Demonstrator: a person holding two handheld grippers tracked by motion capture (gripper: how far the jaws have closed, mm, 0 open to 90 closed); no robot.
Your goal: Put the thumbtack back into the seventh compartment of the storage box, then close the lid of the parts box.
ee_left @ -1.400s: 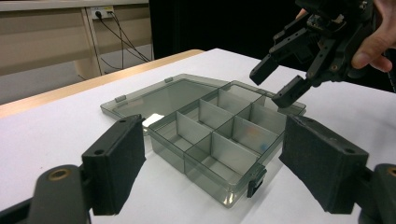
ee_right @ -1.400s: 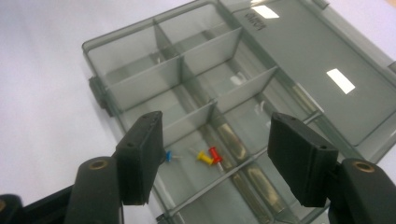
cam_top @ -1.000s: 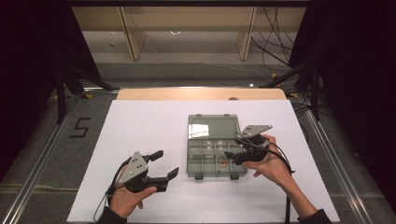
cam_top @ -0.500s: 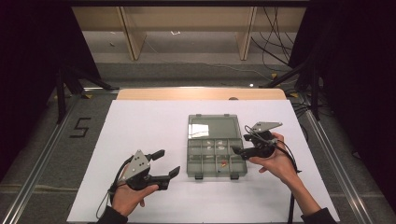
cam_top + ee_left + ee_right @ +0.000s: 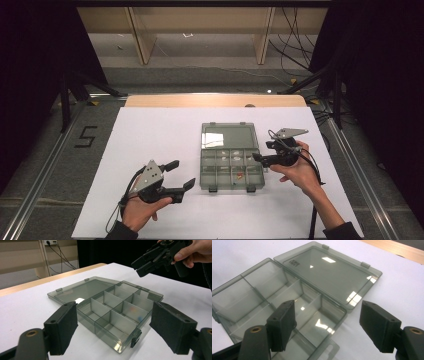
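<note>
Viewing from above, we note the open compartment box point(image 5: 231, 157) at frame centre, its right edge just beside the right gripper point(image 5: 261, 159), jaws wide and empty, having just been opening.

Smoky plastic on matt white.
The translucent grey plastic compartment box point(image 5: 231, 160) looks glossy and smooth; the white paper-like table cover point(image 5: 150, 135) is matt.

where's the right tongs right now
In the high view the right tongs hover at the right edge of the open compartment box, jaws open and empty.
</note>
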